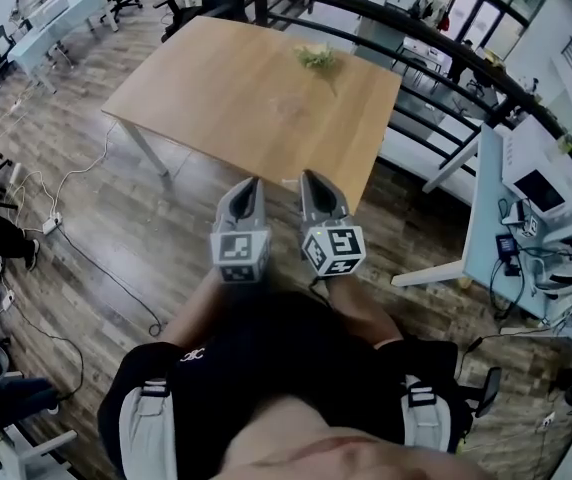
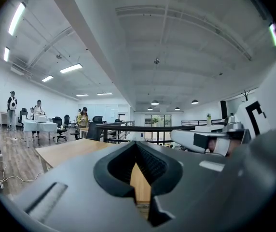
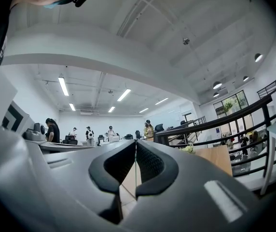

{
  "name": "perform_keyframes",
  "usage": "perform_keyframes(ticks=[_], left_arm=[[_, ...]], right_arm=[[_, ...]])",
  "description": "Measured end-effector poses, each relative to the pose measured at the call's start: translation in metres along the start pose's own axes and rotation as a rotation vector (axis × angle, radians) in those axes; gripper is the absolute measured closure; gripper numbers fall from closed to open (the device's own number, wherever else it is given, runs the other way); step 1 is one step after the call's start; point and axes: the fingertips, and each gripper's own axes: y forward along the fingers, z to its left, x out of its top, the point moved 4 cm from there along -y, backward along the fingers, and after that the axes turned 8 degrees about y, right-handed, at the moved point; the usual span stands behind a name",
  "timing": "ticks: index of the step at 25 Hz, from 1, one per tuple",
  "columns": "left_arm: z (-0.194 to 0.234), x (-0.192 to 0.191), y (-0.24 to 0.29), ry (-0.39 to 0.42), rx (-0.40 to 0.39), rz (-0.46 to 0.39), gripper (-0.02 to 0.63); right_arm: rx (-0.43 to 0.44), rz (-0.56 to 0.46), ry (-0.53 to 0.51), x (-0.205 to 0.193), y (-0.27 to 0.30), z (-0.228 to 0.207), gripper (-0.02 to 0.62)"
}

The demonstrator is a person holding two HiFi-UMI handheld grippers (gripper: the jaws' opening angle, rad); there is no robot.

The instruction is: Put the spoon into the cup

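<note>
Two handheld grippers near, side by side: left gripper [image 1: 253, 182] and right gripper [image 1: 309, 176]. Two marker cubes, one per gripper: left cube [image 1: 240, 249], right cube [image 1: 334, 250]. One wooden counter [image 1: 216, 88] beyond. On it, one green sprig [image 1: 317, 58] at the far edge and one clear vessel [image 1: 288, 106] mid-counter, faint and hard to make out. One black railing [image 1: 416, 28] far right.

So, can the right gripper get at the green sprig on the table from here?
Probably not yet. The right gripper, shut, is only at the table's near edge, and the green sprig lies by the far edge. Nothing stands between, so moving closer should do.
</note>
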Motion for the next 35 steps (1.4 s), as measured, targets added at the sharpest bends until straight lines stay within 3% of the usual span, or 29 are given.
perform_keyframes(ticks=[15, 22, 35], left_arm=[[0.047, 0.0, 0.085, -0.017, -0.019, 0.022, 0.594], [0.08, 0.009, 0.133, 0.002, -0.065, -0.007, 0.594], [0.164, -0.005, 0.223, -0.013, -0.129, 0.028, 0.594]], right_arm=[[-0.045, 0.006, -0.004, 0.004, 0.077, -0.034, 0.586], [-0.084, -0.007, -0.008, 0.013, 0.127, -0.044, 0.586], [-0.174, 0.005, 0.001, 0.007, 0.234, -0.057, 0.586]])
